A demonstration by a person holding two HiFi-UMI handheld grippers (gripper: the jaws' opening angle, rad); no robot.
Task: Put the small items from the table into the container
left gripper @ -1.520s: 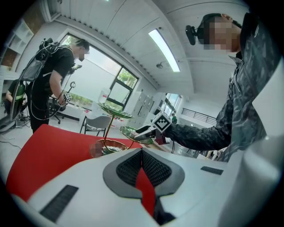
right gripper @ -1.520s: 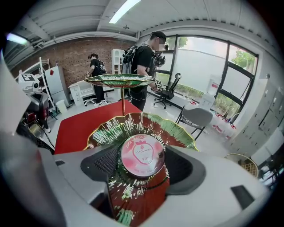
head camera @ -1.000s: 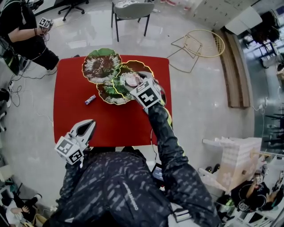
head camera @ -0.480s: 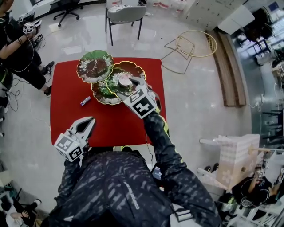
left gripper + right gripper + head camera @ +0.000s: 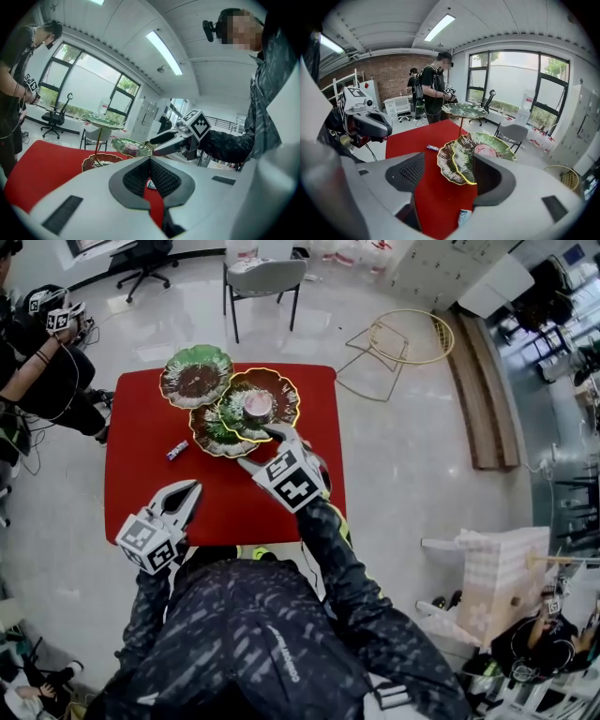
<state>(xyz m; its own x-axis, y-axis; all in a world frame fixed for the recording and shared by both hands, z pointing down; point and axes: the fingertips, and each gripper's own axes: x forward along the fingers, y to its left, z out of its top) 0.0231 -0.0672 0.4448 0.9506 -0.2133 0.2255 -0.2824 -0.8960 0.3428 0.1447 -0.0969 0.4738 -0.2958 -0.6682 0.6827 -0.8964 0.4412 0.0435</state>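
Change: right gripper [image 5: 260,446] drawn back from tiered dish [image 5: 292,390], jaws apart, empty.
Pink item [image 5: 257,405]: left in the dish (judged delivered).
Left gripper [image 5: 190,488]: tips together, nothing held.
Remaining: wrapped stick [image 5: 176,450] on red table [image 5: 141,484].

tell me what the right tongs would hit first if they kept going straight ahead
Most likely the near rim of the gold-rimmed green leaf dish, which sits dead ahead between the open right tongs. Depth is hard to judge, so the lower dish beside it could come first.
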